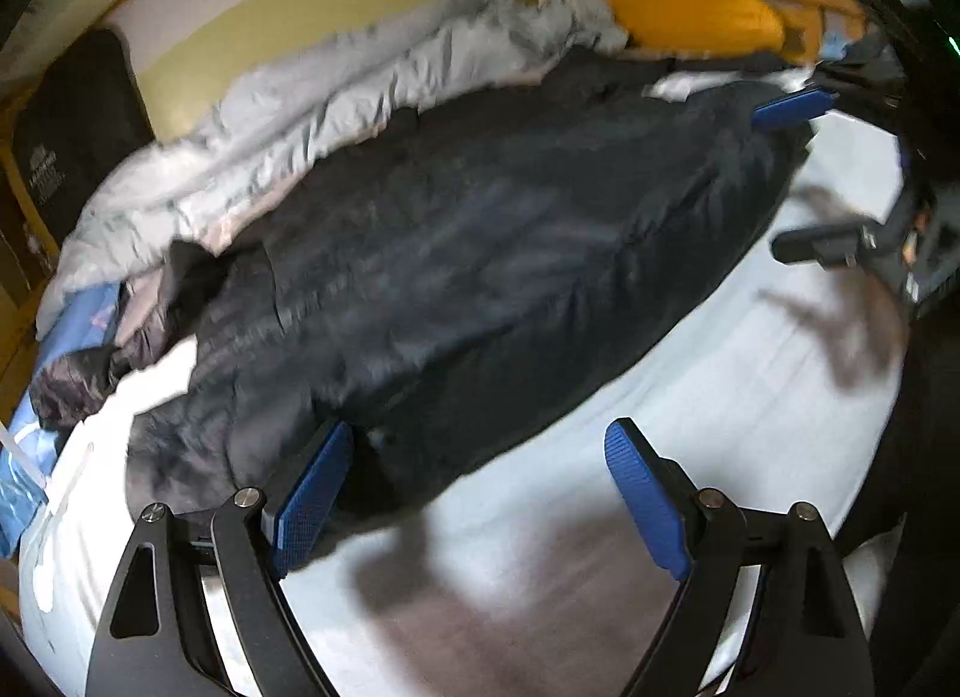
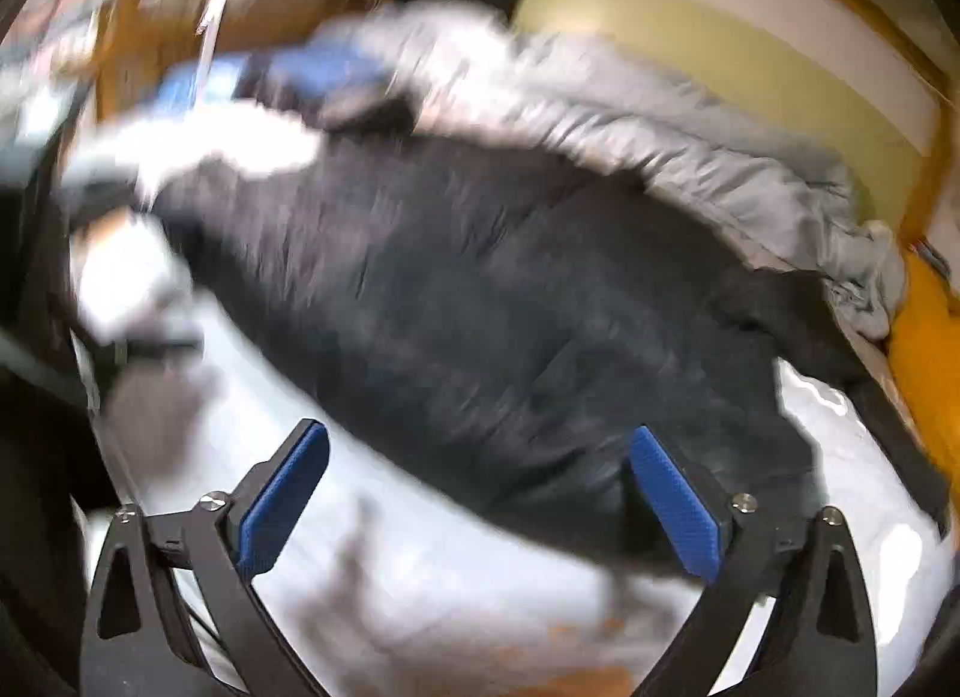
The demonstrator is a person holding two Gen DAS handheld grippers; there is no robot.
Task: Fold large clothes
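Angling both down over the bed's (image 1: 690,361) near edge, I keep my left gripper (image 1: 480,493) and right gripper (image 2: 480,493) spread wide and empty above the dark coat (image 1: 480,253).

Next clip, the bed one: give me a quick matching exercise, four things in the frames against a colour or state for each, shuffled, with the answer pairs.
Column one:
1. dark jacket
2. grey garment
3. cushion
4. left tool

Column two:
A. orange-yellow, at the far end of the bed
B. open, nothing between its fingers
C. spread out on the white sheet
D. bunched along the jacket's far side

Pairs: 1-C, 2-D, 3-A, 4-B
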